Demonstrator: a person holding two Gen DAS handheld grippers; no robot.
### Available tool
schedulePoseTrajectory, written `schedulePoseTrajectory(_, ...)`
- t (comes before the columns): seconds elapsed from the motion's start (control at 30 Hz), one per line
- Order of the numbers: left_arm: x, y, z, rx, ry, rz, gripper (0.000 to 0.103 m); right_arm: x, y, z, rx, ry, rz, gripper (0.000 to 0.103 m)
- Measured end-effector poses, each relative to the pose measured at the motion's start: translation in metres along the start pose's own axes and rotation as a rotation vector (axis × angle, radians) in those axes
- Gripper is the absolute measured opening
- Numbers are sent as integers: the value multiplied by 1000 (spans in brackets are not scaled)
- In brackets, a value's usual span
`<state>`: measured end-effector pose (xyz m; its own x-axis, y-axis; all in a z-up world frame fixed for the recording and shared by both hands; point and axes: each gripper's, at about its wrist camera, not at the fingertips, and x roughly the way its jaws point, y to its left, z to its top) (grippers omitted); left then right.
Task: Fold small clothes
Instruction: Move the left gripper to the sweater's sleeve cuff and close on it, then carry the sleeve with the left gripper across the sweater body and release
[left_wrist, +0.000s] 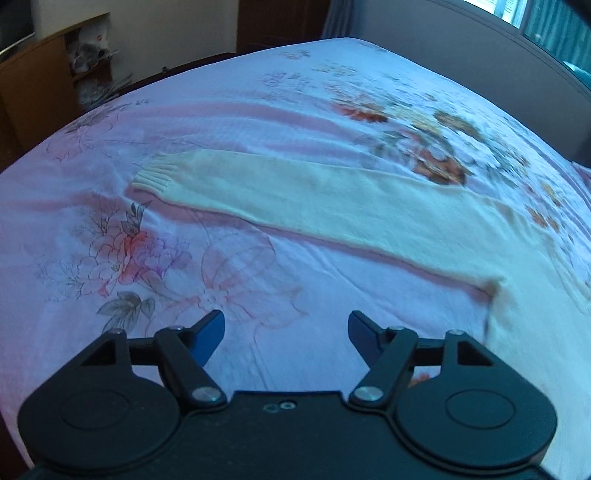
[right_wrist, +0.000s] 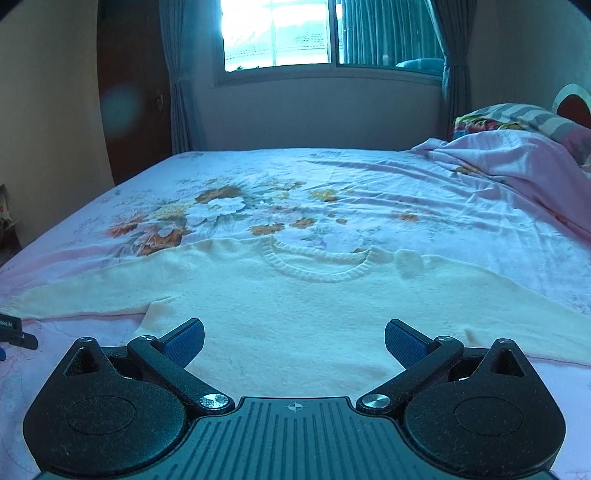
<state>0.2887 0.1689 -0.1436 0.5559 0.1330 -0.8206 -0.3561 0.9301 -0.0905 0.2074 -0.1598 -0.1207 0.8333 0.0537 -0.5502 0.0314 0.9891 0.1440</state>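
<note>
A cream knit sweater (right_wrist: 295, 295) lies flat on the bed, its ribbed collar (right_wrist: 321, 264) pointing toward the window. In the left wrist view one long sleeve (left_wrist: 295, 199) stretches left, ending in a ribbed cuff (left_wrist: 155, 175). My left gripper (left_wrist: 286, 328) hovers above bare floral sheet just below that sleeve, jaws apart with nothing between them. Over the sweater's body near its lower hem, my right gripper (right_wrist: 294, 338) stands open and empty. A dark piece of the left gripper (right_wrist: 14, 332) pokes in at the left edge of the right wrist view.
The floral bedsheet (left_wrist: 147, 258) covers the whole bed. A rumpled pink blanket (right_wrist: 517, 166) and striped pillow (right_wrist: 535, 118) lie at the far right. A wooden cabinet (left_wrist: 37, 85) stands beyond the bed's left edge, with a wall and window (right_wrist: 277, 33) behind.
</note>
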Motion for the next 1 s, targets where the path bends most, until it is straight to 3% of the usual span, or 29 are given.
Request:
schedulePoseTrajectory(0.13,22,14,22,-74,8,0,64,24,5,1,6,23,4,103)
schedulePoseTrajectory(0.23,41,32,37,-179,40,-31,52,36,9,0,-8,36,5,103)
schedulePoseTrajectory(0.4,68,58,52,-324,53,-67,47,54,14,-2,-22,57,2,103)
schedulePoseTrajectory(0.63,98,88,65,-510,30,-156,17,70,16,-3,-29,71,2,103)
schedulePoseTrajectory(0.77,114,107,69,-633,14,-219,8,76,16,-6,-26,82,1,103)
schedulePoseTrajectory(0.9,115,102,76,-616,-4,-195,2,77,13,-8,-15,89,1,103)
schedulePoseTrajectory(1.0,95,78,89,-490,-66,-181,1,74,10,-8,-10,88,-3,103)
